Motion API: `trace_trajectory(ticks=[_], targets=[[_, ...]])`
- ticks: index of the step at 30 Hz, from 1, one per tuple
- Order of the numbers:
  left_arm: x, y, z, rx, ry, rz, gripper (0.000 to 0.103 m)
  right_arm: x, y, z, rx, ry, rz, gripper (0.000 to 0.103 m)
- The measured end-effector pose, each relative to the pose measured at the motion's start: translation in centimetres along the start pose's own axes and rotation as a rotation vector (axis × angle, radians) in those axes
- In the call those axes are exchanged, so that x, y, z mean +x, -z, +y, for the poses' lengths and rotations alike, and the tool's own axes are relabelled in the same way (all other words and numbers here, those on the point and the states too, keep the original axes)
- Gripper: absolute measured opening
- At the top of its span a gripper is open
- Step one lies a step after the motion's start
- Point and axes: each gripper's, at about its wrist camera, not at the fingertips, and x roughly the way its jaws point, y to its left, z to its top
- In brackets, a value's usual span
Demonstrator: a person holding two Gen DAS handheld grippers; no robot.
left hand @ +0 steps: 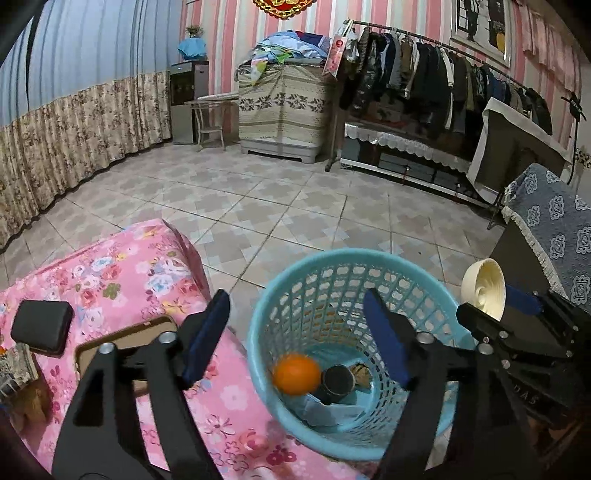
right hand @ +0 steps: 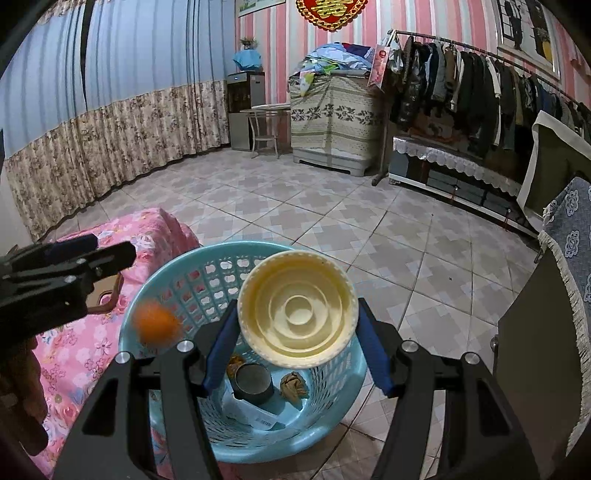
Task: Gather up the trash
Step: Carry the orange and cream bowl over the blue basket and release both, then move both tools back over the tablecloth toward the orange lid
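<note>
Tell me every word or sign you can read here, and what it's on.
"DAS": pale letters on the dark object at the left view's right edge; anything before them is hidden.
Red wall ornament: gold character, cropped, looks like double happiness, "囍".
Paper slip in the blue basket: print too small.
Pink hanging bag: mark too blurred.
Cream cup: no print visible.

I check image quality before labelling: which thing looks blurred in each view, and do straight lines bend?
Left wrist view: the orange in the blue basket is smeared at its edges, while the open left gripper stays sharp. Right wrist view: the orange is a fuzzy blob; the cream bowl in the right gripper is crisp. Both views: curtains and floor tiles curve toward the dark corners.
</note>
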Motion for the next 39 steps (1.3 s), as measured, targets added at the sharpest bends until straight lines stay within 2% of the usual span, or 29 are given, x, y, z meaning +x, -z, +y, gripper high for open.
trace_trajectory(ticks=[7,10,17,20,22,30,35,39], targets=[[-2.2,0.0,1.5,-0.004,-0.079,-0.046,0.095,0.7,0.0,0.6,-0.013,-0.012,0.021,0.061],[-3.3,0.2,2.4,-0.009,-0.116,-0.067,0.097,1.0,0.3,1.2,-0.019,-0.016,0.028,0.061],[-4.4,0.6,4.1,-0.025,-0.157,-0.071,0.097,1.6,0.5,2.0,-0.023,-0.023,0.038,0.062],[-4.8,0.7,4.5,-0.036,-0.166,-0.080,0.097,1.3,0.5,2.4,-0.025,0.005,0.015,0.083],[-5.0,0.8,4.6,-0.038,-0.167,-0.085,0.097,1.2,0.4,2.5,-0.030,0.016,0.002,0.086],[-6.8,2.0,5.4,-0.050,-0.212,-0.106,0.098,0.5,0.7,3.5,-0.040,0.009,0.003,0.087],[-9.4,3.6,6.8,-0.073,-0.241,-0.115,0.098,-1.6,0.9,4.7,-0.049,-0.013,-0.021,0.087],[-12.3,5.5,8.8,-0.089,-0.278,-0.119,0.098,-4.2,0.8,7.2,-0.072,-0.051,-0.052,0.087]])
